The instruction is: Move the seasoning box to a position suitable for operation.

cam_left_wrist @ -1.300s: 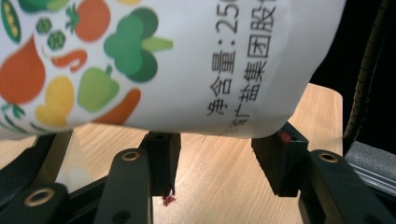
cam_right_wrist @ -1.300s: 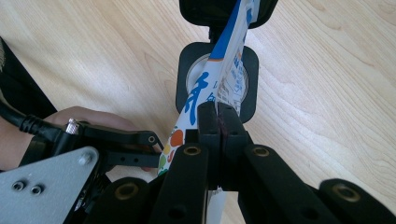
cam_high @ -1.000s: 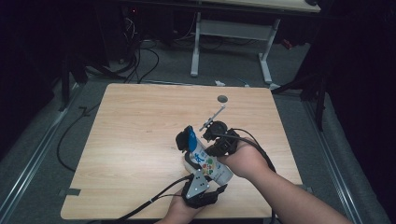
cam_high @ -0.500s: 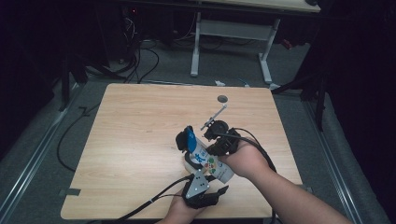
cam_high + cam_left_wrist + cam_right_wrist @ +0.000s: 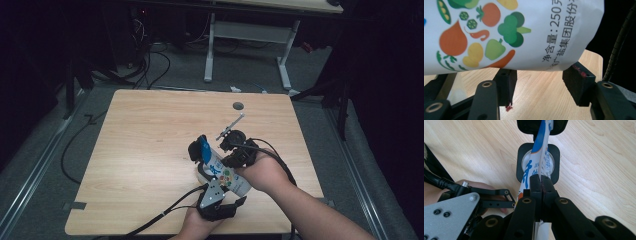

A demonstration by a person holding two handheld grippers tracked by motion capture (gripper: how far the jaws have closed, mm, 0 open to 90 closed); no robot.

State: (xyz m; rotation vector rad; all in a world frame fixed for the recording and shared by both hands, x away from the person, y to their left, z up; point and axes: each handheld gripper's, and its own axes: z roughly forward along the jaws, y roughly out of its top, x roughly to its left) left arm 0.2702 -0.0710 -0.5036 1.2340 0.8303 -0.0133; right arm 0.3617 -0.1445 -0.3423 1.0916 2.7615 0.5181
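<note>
right gripper [image 5: 541, 181]: fingers pinch our pouch [image 5: 222, 172] upright | left gripper [image 5: 544, 82]: fingers just spreading, freeing it above the surface [image 5: 150, 145]

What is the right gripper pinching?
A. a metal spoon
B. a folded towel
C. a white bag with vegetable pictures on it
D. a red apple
C: in the right gripper view the right gripper has its black jaws pressed together on the thin edge of the white bag, and the left gripper view shows that bag's printed tomato, broccoli and peppers.
</note>
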